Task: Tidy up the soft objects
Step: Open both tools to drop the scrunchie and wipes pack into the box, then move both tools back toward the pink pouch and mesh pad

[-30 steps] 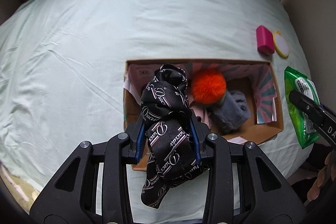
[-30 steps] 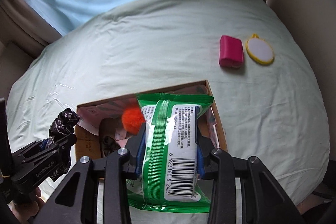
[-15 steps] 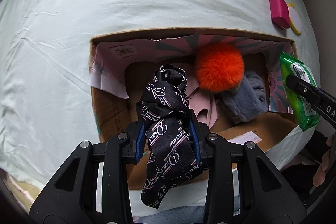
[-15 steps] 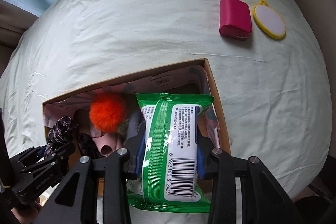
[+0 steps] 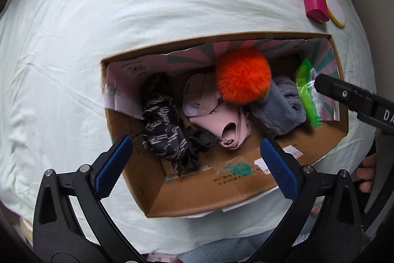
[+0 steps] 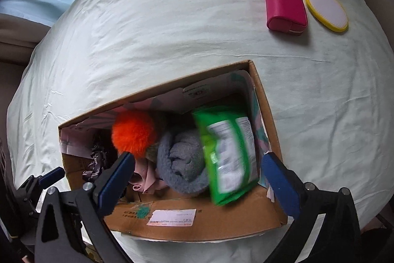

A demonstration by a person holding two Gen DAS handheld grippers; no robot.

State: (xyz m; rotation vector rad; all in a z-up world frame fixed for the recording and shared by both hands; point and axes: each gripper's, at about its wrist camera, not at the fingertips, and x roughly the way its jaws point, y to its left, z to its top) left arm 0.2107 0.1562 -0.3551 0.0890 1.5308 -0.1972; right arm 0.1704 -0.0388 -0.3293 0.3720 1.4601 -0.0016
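In box (image 6: pixel 263 100), blurred wipes pack (image 6: pixel 229 152).

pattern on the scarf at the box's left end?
Black scarf with repeated white script lettering and pale stripes; clearest in the left wrist view.

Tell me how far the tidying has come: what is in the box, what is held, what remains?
Done: the black scarf, orange pompom, grey cloth and pink cloth lie in the box. The green pack, blurred, is in the box too. In hand: nothing; the left gripper and right gripper are both open. Left: the pink pouch and yellow-rimmed pad on the bed.
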